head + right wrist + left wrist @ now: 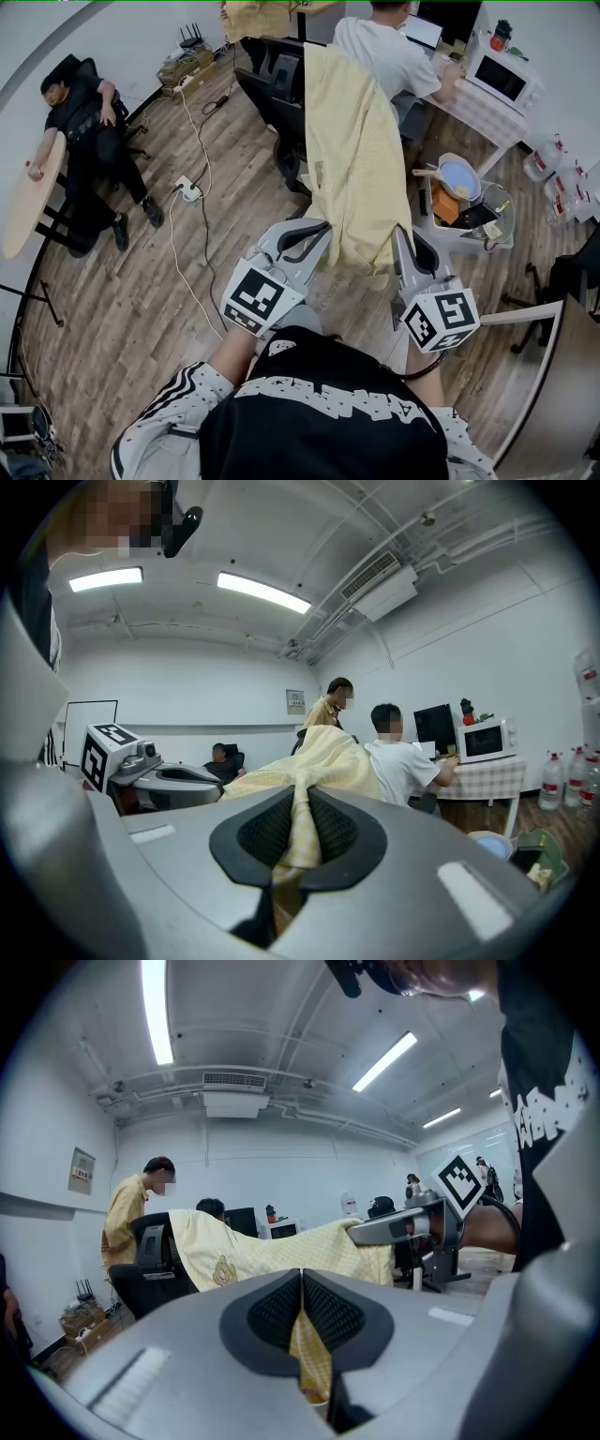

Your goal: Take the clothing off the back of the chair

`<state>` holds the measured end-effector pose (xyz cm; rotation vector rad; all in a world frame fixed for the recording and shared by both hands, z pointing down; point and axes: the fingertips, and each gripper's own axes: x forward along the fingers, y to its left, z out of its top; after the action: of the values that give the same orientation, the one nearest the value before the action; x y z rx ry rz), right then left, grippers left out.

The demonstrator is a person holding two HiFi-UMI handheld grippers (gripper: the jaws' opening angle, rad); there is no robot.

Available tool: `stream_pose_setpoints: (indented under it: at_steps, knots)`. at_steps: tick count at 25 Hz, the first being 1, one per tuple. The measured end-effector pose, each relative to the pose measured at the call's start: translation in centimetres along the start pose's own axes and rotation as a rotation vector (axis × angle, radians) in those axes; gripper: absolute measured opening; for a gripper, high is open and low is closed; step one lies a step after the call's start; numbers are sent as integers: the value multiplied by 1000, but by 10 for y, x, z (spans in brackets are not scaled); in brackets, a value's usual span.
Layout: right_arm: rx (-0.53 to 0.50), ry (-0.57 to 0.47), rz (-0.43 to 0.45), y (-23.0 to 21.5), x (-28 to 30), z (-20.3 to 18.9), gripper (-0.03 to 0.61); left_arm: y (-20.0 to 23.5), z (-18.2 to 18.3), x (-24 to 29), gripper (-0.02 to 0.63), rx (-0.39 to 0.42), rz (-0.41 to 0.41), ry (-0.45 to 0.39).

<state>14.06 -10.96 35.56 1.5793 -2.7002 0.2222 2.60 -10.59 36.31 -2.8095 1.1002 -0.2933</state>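
Clothing [352, 159] with small brown emblem [223, 1271]

The pale yellow checked garment [354, 159] lay draped over the back of the black office chair [281, 80]. It stretched out from there, its near hem pinched in the left tool [322, 228] and the right tool [397, 236].

Nothing legible here. White lettering on my black shirt [328, 398] and the wall notice [82, 1170]: too blurred to read.
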Motion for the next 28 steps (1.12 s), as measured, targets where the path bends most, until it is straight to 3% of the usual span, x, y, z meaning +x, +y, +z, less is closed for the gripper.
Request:
stream_pose_setpoints:
  at_steps: [28]
  knots:
    - [25, 7, -1, 5, -9, -9, 34, -12, -3, -8, 9, 11, -12, 24]
